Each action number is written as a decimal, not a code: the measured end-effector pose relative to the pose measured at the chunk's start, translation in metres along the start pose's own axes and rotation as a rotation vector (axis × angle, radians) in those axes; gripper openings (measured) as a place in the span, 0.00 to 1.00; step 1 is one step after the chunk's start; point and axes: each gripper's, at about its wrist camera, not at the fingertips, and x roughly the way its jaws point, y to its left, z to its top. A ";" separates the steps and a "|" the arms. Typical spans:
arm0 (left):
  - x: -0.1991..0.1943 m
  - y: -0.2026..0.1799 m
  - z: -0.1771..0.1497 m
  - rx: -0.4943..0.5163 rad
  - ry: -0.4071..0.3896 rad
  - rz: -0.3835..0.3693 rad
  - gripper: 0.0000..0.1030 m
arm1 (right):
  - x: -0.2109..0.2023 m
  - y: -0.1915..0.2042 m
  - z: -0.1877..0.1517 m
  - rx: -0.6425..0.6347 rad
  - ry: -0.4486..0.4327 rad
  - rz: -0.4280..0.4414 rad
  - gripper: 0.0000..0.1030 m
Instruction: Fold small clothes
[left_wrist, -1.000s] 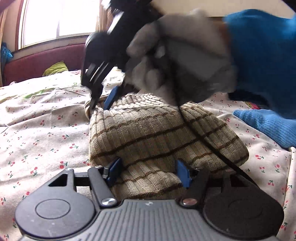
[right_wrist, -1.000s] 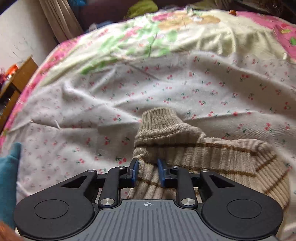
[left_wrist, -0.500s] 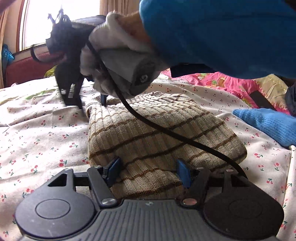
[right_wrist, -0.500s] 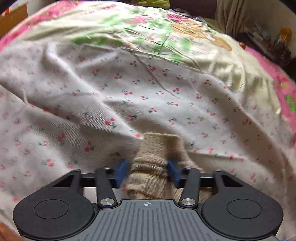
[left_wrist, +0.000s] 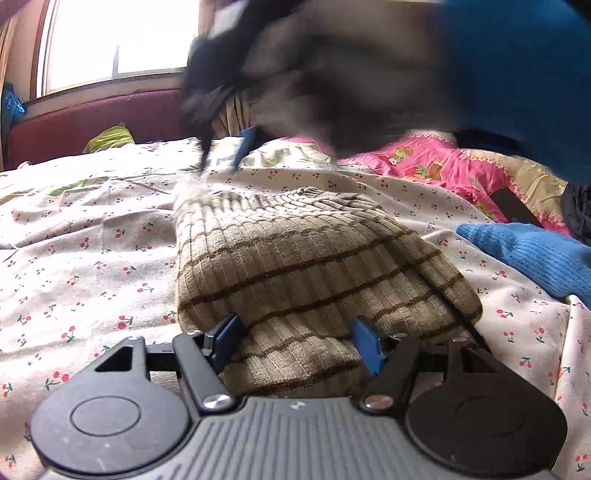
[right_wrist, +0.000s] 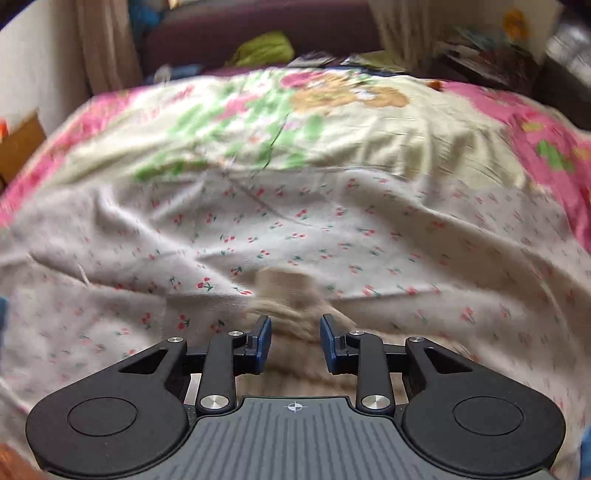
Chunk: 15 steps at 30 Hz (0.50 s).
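On the cherry-print bedsheet (left_wrist: 92, 266) lies the folded striped beige sweater (left_wrist: 303, 273), a compact bundle with its long axis running away from the left gripper (left_wrist: 297, 343) toward the far-left cuff end.

Left gripper: jaws wide apart, straddling the near edge of the bundle. The blue pads (left_wrist: 225, 338) flank the knit on both sides; contact looks light, no clamp. The bundle sits directly ahead of and partly between these jaws.

Right gripper (right_wrist: 295, 341): jaws apart, nothing held. Its own view shows the ribbed cuff (right_wrist: 286, 291) of the sweater just ahead of and slightly below the gap; blur prevents reading whether the pads touch it. In the left view the right gripper (left_wrist: 221, 147) appears above and beyond the far end of the bundle, off the fabric.

Key relation: sweater axis runs gripper to gripper, near end at the left jaws, cuff end under the right. Left gripper is nearer the bulk.

Judgement: fold on this piece looks essentially complete. A blue knit garment (left_wrist: 528, 254) lies to the right, well apart from the bundle; probably the next item.
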 end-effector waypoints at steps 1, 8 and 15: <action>-0.002 0.000 0.001 0.003 0.002 -0.002 0.73 | -0.019 -0.017 -0.011 0.043 -0.021 0.018 0.28; -0.011 -0.011 0.001 0.048 0.041 0.042 0.73 | -0.083 -0.102 -0.121 0.158 -0.058 -0.009 0.29; -0.035 -0.027 -0.001 0.112 0.109 0.115 0.73 | -0.076 -0.128 -0.157 0.254 -0.101 -0.071 0.30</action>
